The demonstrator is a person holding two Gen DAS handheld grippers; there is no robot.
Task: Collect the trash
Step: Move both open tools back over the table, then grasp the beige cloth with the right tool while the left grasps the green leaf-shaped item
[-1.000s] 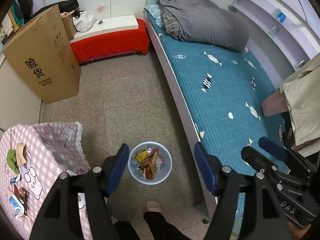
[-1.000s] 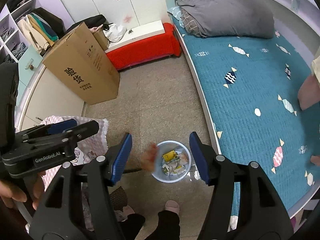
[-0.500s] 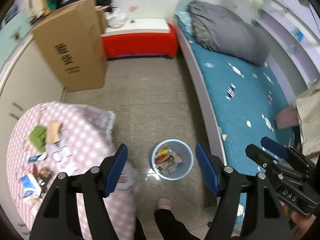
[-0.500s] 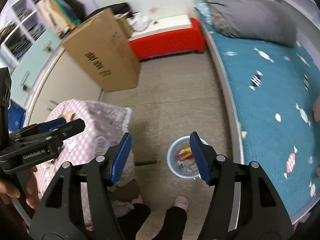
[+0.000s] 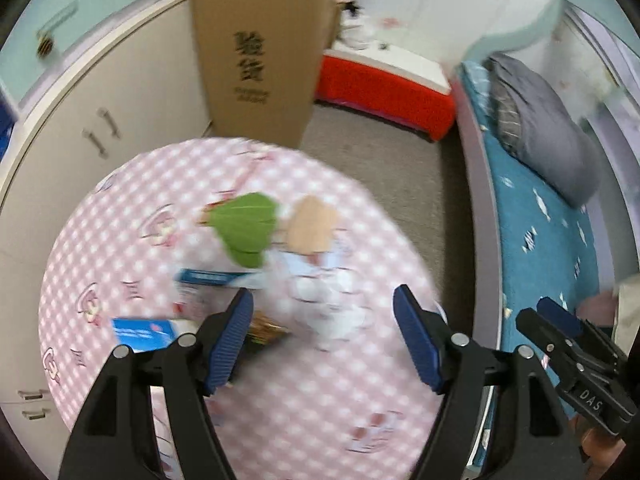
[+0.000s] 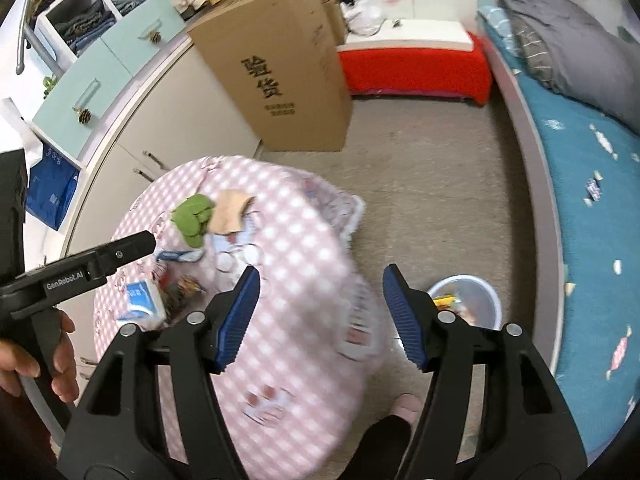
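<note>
Both tools hang over the room with nothing between their blue pads: the left gripper stands released and wide above the table, and the right gripper has its jaws opening, likewise empty, above the table's near edge and the floor.

Largest in view is the bed with its teal cover, along the right side, a grey quilt heaped at its far end. A tall cardboard box printed with dark characters stands on the floor beyond the table, against the pale cupboards, and a red bench closes the far wall. The round table, draped in a pink checked cloth, fills the left wrist view directly under the left gripper.

The clear bin stands on the floor between table and bed, just right of the right gripper's right finger, with wrappers already in it.

The trash lies on the cloth (all of it blurred in the left view). A crumpled green piece and a tan piece lie side by side, beyond the left gripper's fingertips. Nearer, a blue-and-white carton lies left of the left finger, a second blue-and-white packet lies just ahead of that finger, and a dark brown wrapper lies beside its pad. From the right wrist view all these sit well left of the right gripper.
</note>
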